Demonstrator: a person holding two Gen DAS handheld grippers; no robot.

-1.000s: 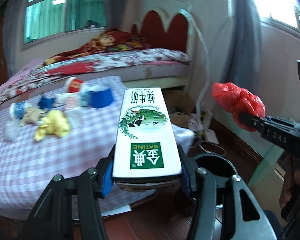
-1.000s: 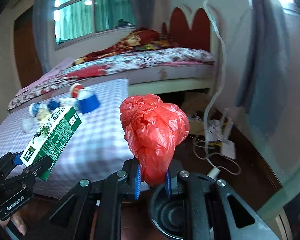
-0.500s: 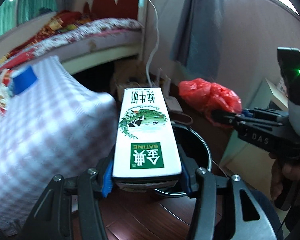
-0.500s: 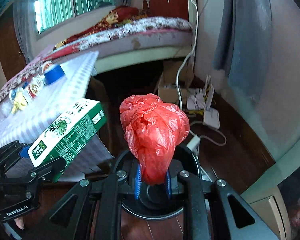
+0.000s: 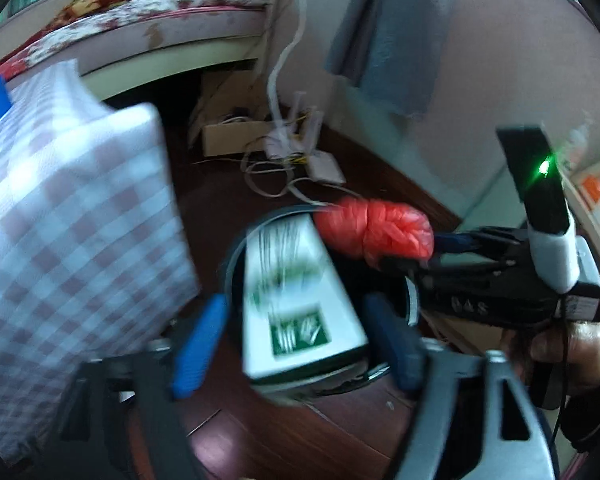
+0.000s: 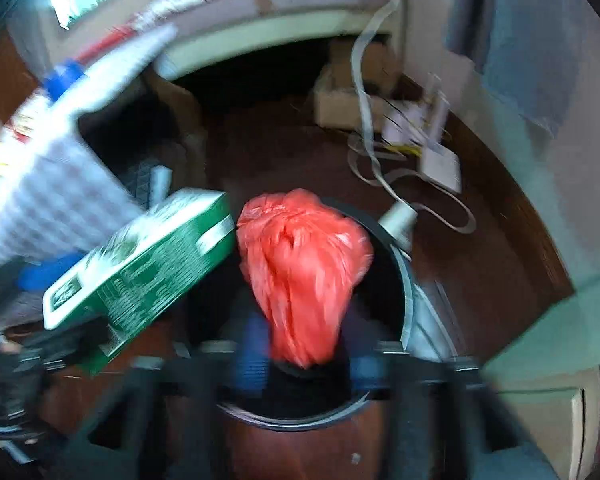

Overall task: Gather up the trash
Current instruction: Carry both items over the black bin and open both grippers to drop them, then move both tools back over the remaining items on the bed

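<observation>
A green and white milk carton [image 5: 296, 300] hangs over the round black trash bin [image 5: 236, 248], loose between the spread blue pads [image 5: 196, 344] of my left gripper [image 5: 296, 344], which is open. The carton also shows in the right wrist view [image 6: 140, 268]. A crumpled red plastic bag [image 6: 300, 268] is over the bin [image 6: 404, 300]; my right gripper [image 6: 304, 360] stands wide around its lower end, blurred. In the left wrist view the bag [image 5: 376, 232] sits at the tip of the right gripper [image 5: 428, 244].
A table with a pink checked cloth [image 5: 68, 216] stands left of the bin. A cardboard box [image 5: 236, 140], white cables and a router [image 5: 324, 168] lie on the dark wood floor behind it. A bed [image 5: 172, 28] is at the back.
Both grippers have swung down over the bin. The left gripper's fingers have spread and let go of the carton. The right gripper's fingers have also spread around the red bag.
</observation>
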